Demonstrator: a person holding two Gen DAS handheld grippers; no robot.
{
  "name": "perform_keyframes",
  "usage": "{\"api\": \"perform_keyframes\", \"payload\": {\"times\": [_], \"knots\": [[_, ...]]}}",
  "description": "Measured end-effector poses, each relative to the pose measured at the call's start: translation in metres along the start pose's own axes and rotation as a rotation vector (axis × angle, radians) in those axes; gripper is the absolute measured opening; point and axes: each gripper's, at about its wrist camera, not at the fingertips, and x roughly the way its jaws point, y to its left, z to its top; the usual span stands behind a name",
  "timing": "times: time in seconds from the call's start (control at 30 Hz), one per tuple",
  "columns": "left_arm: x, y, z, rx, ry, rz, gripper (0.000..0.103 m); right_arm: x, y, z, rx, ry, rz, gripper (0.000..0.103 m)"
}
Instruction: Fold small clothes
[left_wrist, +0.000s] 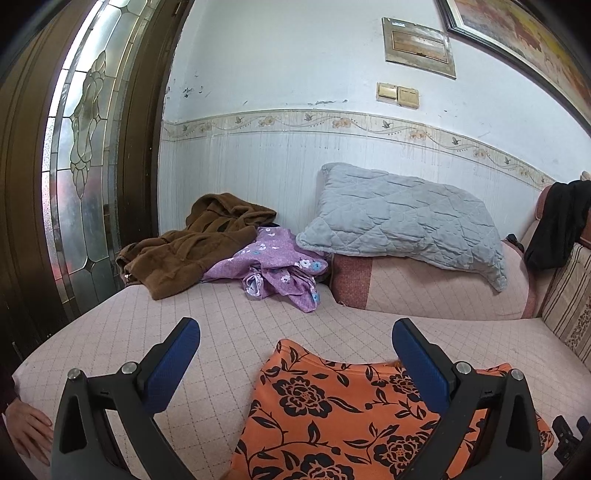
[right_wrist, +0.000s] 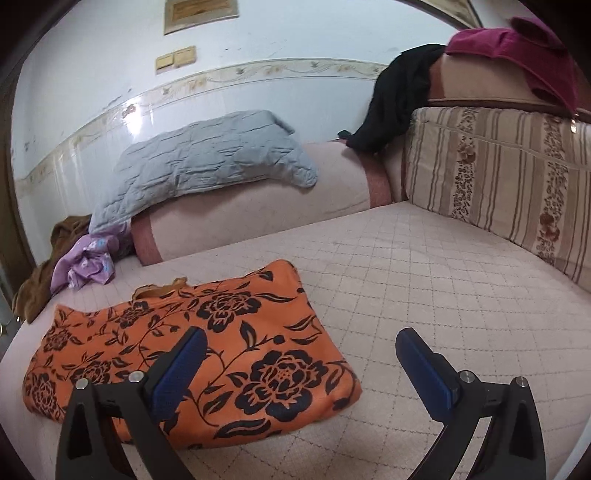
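Note:
An orange garment with black flowers (left_wrist: 343, 417) (right_wrist: 192, 339) lies folded flat on the pale quilted sofa seat (left_wrist: 229, 332) (right_wrist: 424, 280). My left gripper (left_wrist: 295, 332) hovers open over its far left corner, with nothing between the blue pads. My right gripper (right_wrist: 299, 343) stands wide open above the garment's right edge, holding nothing; its left finger (right_wrist: 177, 365) is over the cloth, the right finger (right_wrist: 424, 365) over bare seat. A crumpled purple flowered garment (left_wrist: 277, 266) (right_wrist: 88, 262) and a brown garment (left_wrist: 192, 243) (right_wrist: 40, 266) lie at the seat's far end.
A grey quilted pillow (left_wrist: 402, 218) (right_wrist: 207, 162) rests on the sofa's pink armrest (left_wrist: 424, 291) (right_wrist: 258, 206). A striped back cushion (right_wrist: 509, 181) lines the right side, with black cloth (right_wrist: 399, 96) and maroon cloth (right_wrist: 524, 48) above it. A person's hand (left_wrist: 26, 428) rests on the seat's left edge beside a glass door (left_wrist: 77, 147).

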Motion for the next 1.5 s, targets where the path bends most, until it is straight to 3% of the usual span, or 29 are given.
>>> {"api": "perform_keyframes", "payload": {"times": [0.2, 0.47, 0.57, 0.6, 0.73, 0.93, 1.03, 1.1, 1.17, 1.23, 1.3, 1.5], "knots": [[0.001, -0.001, -0.001, 0.007, -0.001, 0.004, 0.103, 0.0, -0.009, -0.004, 0.089, 0.025, 0.073, 0.103], [0.005, -0.001, -0.004, 0.016, 0.013, 0.0, 0.103, -0.004, -0.027, 0.002, 0.195, 0.03, 0.053, 0.103], [0.022, 0.005, -0.012, 0.005, 0.105, -0.021, 0.103, 0.007, -0.032, 0.001, 0.202, 0.105, 0.095, 0.103], [0.033, 0.009, -0.017, 0.003, 0.169, -0.024, 0.103, 0.011, -0.034, 0.001, 0.221, 0.127, 0.118, 0.103], [0.06, 0.025, -0.034, -0.023, 0.309, 0.006, 0.103, 0.022, -0.057, -0.009, 0.37, 0.218, 0.203, 0.103], [0.073, 0.059, -0.054, -0.098, 0.405, 0.059, 0.103, 0.055, -0.082, -0.028, 0.516, 0.33, 0.287, 0.102], [0.072, 0.066, -0.059, -0.109, 0.411, 0.064, 0.103, 0.082, -0.079, -0.029, 0.555, 0.346, 0.32, 0.084], [0.072, 0.069, -0.058, -0.107, 0.404, 0.068, 0.103, 0.095, -0.074, -0.028, 0.563, 0.367, 0.354, 0.051], [0.074, 0.071, -0.059, -0.111, 0.407, 0.072, 0.103, 0.112, -0.067, -0.031, 0.565, 0.438, 0.336, 0.035], [0.079, 0.072, -0.062, -0.121, 0.422, 0.073, 0.103, 0.111, -0.061, -0.028, 0.535, 0.432, 0.325, 0.031], [0.082, 0.073, -0.063, -0.124, 0.43, 0.076, 0.103, 0.111, -0.058, -0.026, 0.524, 0.438, 0.348, 0.021], [0.078, 0.071, -0.06, -0.122, 0.405, 0.077, 0.103, 0.087, -0.04, 0.004, 0.428, 0.366, 0.403, 0.016]]}}
